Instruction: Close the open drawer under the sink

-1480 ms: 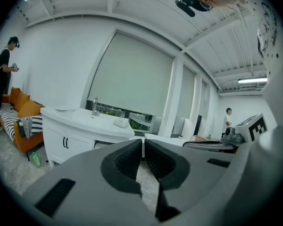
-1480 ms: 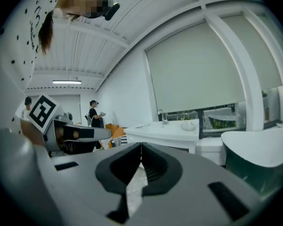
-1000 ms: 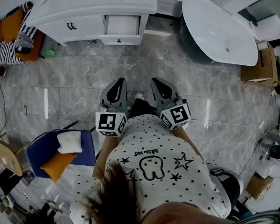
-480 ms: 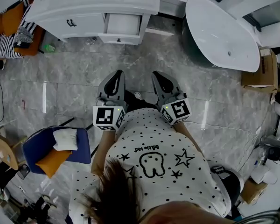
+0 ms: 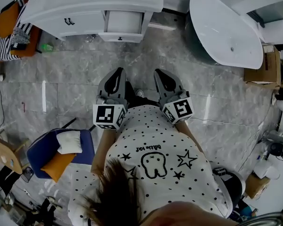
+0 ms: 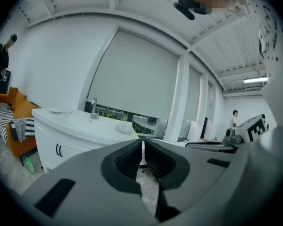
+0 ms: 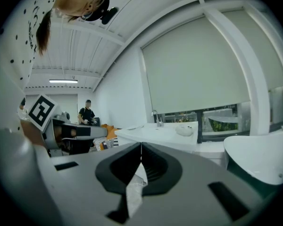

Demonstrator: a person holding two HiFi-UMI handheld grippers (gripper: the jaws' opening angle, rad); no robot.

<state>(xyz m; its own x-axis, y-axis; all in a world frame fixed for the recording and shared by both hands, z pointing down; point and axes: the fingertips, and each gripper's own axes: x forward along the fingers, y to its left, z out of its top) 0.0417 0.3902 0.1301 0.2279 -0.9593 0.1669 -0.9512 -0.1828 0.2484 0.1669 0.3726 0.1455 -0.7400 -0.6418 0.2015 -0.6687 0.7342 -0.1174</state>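
The white sink vanity (image 5: 92, 6) stands at the top of the head view, and its drawer (image 5: 124, 26) juts out, open, towards me. Both grippers are held level in front of the person's body, well short of the drawer. My left gripper (image 5: 117, 74) is shut with nothing in it; its jaws meet at the tips in the left gripper view (image 6: 142, 144). My right gripper (image 5: 161, 74) is shut too and holds nothing (image 7: 141, 146). The vanity (image 6: 70, 128) shows beyond the left jaws, which hide the drawer. Beyond the right jaws lies the vanity top (image 7: 165, 133).
A white bathtub (image 5: 224, 29) sits right of the vanity. An orange sofa with a striped blanket (image 5: 9, 27) and a green bottle (image 5: 47, 47) are at the left. A blue chair with cushions (image 5: 61, 149) stands at my left side. A cardboard box (image 5: 266, 65) is at the right.
Both grippers have been carried forward towards the vanity, which now sits higher in the head view. The jaws have stayed shut.
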